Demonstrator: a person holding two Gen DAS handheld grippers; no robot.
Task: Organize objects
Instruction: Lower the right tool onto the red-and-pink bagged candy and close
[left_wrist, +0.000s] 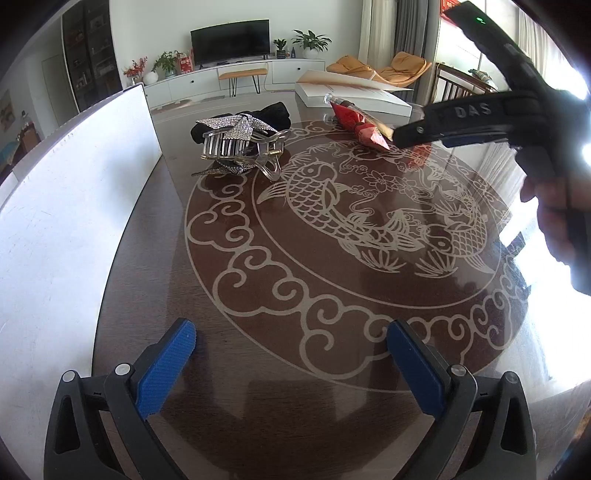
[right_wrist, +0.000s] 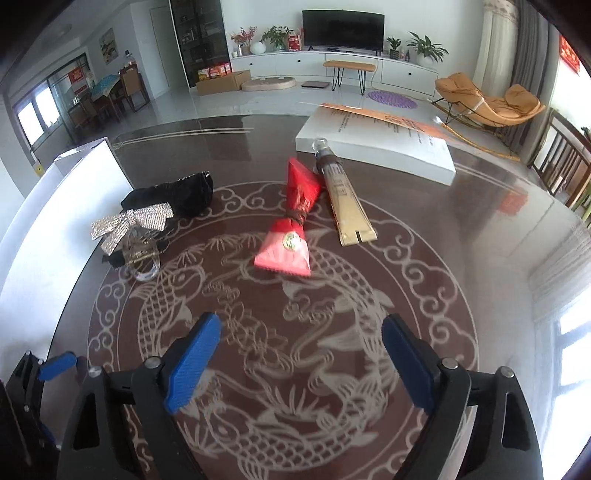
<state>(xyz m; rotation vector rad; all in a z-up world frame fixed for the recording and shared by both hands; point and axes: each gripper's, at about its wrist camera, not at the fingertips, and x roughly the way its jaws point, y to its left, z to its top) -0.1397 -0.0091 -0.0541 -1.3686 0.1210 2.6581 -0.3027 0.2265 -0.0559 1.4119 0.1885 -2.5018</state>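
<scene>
Red packet (right_wrist: 286, 236) is lying at twelve o'clock, well beyond our right gripper's (right_wrist: 301, 363) spread, empty fingers; left gripper (left_wrist: 291, 363) is gaping too.

Left gripper (left_wrist: 291, 363) angled steeply downward, blue pads (left_wrist: 166, 367) set wide apart with nothing between them — open, low in its own view. Right gripper (right_wrist: 301, 360) likewise tilted down, jaws parted and empty (its pads (right_wrist: 194, 363) slightly blurred). Seen from the left wrist: right gripper's black body up at the right edge, clasped from below by a hand (left_wrist: 554, 218) — fingers wrapped round the handle.
</scene>
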